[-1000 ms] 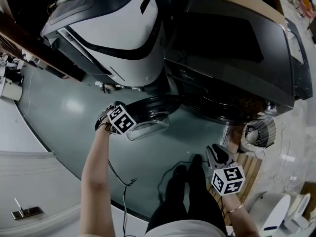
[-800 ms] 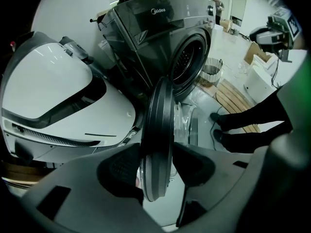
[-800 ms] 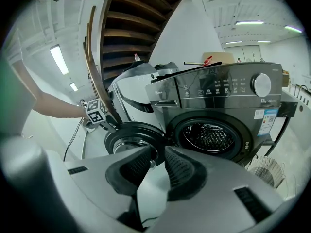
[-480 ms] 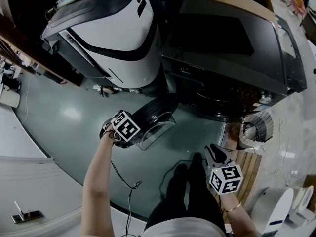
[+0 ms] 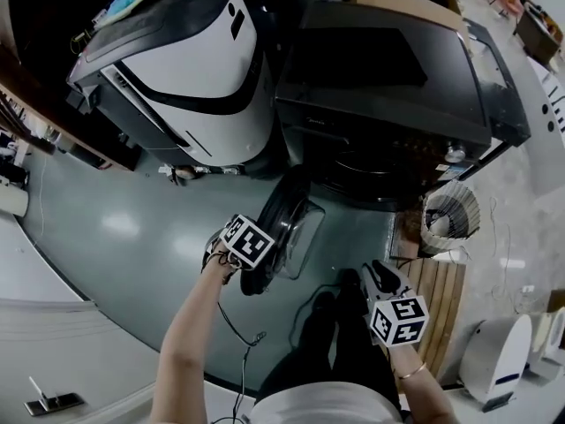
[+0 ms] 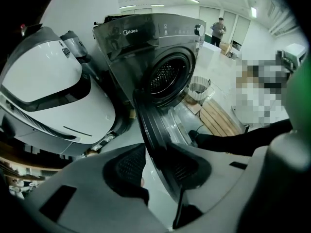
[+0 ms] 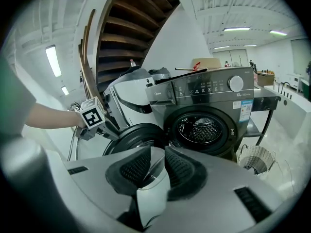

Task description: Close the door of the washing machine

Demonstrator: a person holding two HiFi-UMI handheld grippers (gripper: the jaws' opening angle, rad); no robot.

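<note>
Round door [image 5: 290, 230] of dark washing machine [image 5: 388, 87] part open; hinged at the left of the drum opening [image 7: 201, 129], swung out toward the near floor, edge-on from above; opening uncovered behind it.

Left gripper [image 6: 158, 163] astride the door's near rim, pointing steeply down; jaws just been closing, rim between them; one pad [image 6: 189, 166] against the door's inner side, sliver of floor showing between the other pad and the rim; not clamped yet.

Right gripper [image 7: 156, 166] near and to the right of the door, well apart from it, aimed at the machine front; jaws apart, nothing between.

Right of machine, near side: wire basket [image 5: 446, 215]; nearer again, wooden slat platform [image 5: 437, 294].
Left of machine, just beside: white appliance [image 5: 190, 78].
Dark cable [image 5: 231, 321] on grey-green floor [image 5: 115, 228] by the left forearm.
Dark-trousered legs [image 5: 340, 343] nearest, between the two grippers.
Far off in the left gripper view: person [image 6: 218, 29] standing.
</note>
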